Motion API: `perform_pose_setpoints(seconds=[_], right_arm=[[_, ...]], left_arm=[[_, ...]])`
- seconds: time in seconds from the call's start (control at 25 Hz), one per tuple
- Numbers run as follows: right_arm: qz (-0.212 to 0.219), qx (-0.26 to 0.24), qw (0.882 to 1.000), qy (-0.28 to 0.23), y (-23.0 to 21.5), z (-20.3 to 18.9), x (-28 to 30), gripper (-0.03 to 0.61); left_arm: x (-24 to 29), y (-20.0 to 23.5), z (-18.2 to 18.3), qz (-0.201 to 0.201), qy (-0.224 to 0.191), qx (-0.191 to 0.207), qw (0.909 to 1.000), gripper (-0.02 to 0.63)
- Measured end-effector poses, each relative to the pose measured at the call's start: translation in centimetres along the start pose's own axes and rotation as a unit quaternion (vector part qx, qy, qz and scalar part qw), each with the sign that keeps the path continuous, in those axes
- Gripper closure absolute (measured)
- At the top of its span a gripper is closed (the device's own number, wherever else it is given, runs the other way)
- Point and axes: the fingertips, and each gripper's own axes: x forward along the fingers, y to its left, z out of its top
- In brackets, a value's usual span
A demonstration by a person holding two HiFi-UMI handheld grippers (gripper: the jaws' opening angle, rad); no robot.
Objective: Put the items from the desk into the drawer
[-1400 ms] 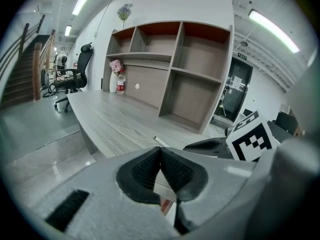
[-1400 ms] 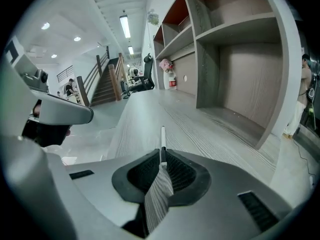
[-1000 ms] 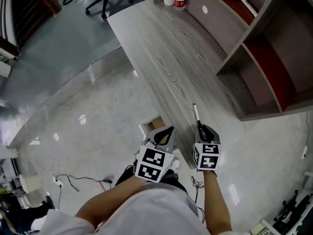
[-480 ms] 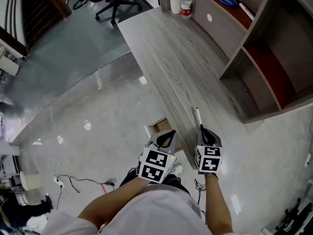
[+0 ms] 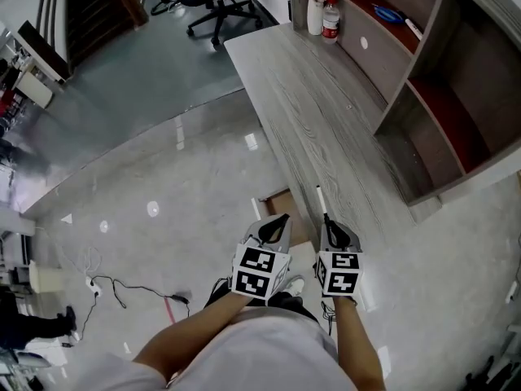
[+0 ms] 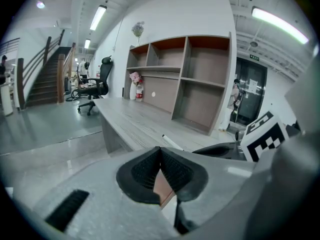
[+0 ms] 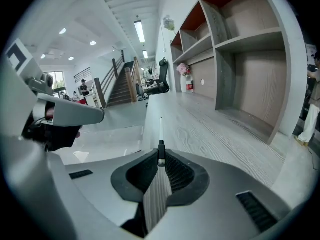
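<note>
Grey wood-grain counter (image 5: 326, 129) is running away toward the shelves (image 5: 440, 80). My right gripper (image 5: 328, 220) is pinching a white pen (image 5: 320, 199), its fingers closed on the dark end, and the pen is pointing out along the counter's near edge. My left gripper (image 5: 283, 218) is hovering just beside it over the open drawer (image 5: 285, 204), with its fingers pressed together on nothing.

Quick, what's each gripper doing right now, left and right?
Left gripper: closed, nothing between its jaws.
Right gripper: closed on a white pen.
</note>
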Motion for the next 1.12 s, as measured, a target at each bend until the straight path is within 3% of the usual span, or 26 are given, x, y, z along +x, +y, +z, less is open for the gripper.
perform_pose_setpoints(seconds=[0.2,0.44,0.76,1.12], right_arm=[[0.026,-0.006,1.0,-0.002,2.7,-0.6,-0.6,0.541],[0.037,-0.006,0.999,0.008,5.4,-1.2,-0.2,0.541],[0.032,-0.006,0.999,0.026,9.1,-2.0,2.5,0.54],[-0.01,0.022,0.997,0.068,11.5,-5.0,7.4,0.54]], left_arm=[[-2.4,1.5,-0.6,0.035,-0.01,-0.016,0.9992,0.609],[-3.2,3.5,-1.4,0.04,-0.011,-0.03,0.9987,0.609],[-2.0,6.7,-3.3,0.023,0.01,-0.037,0.999,0.609],[-0.1,10.6,-4.6,-0.01,0.031,-0.048,0.9983,0.609]])
